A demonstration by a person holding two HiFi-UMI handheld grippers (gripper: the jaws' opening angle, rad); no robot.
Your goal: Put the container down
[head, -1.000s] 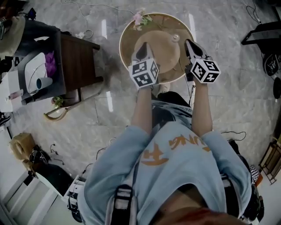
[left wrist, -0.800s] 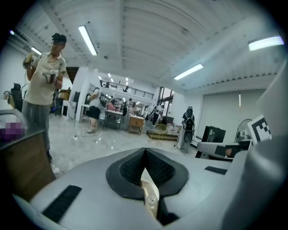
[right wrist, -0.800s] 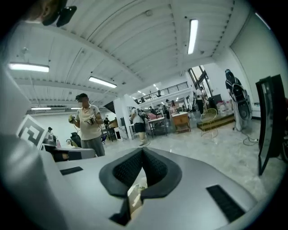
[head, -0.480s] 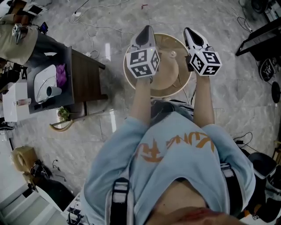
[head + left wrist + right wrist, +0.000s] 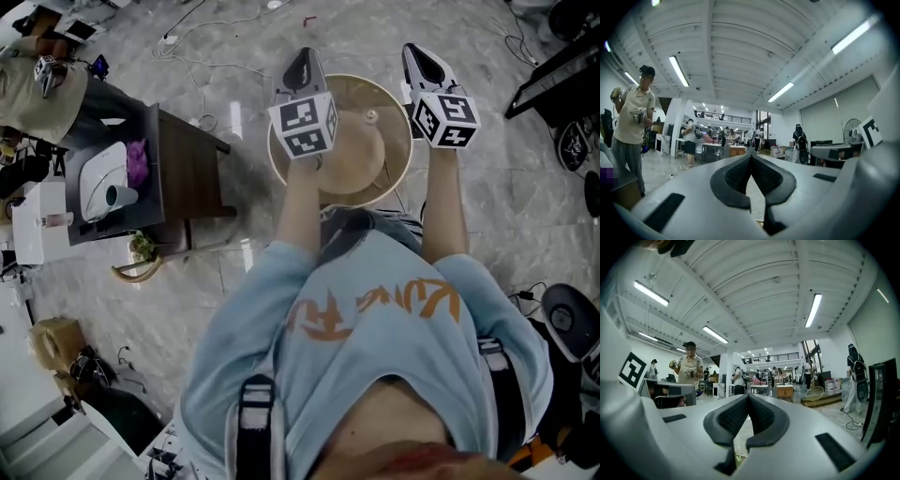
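1. Left gripper (image 5: pixel 302 58): held out ahead of the person, above the round table (image 5: pixel 401 161). Its jaws are closed tip to tip with nothing between them (its own view looks across a hall toward the ceiling, so the tool points forward rather than down at the table).
2. Right gripper (image 5: pixel 420 54): held alongside the left and well apart from it. Its jaws are likewise closed on nothing, and it also faces out into the hall.
3. Container (image 5: pixel 371 116): judged to be the small pale thing standing on the table top, though it is too small to make out in any detail. Neither gripper touches it, and it appears to be set down already.
4. Key relation: in the head view the container lies between the two grippers and nearer the right one. It sits back toward the person from both sets of tips and, by judgement, below them. It looks roundish from above, so no long axis can be read.
5. Judgement: the placing step seems complete. Any further reach for the container would suit the right gripper, which would first have to tip downward, draw back and open its jaws.
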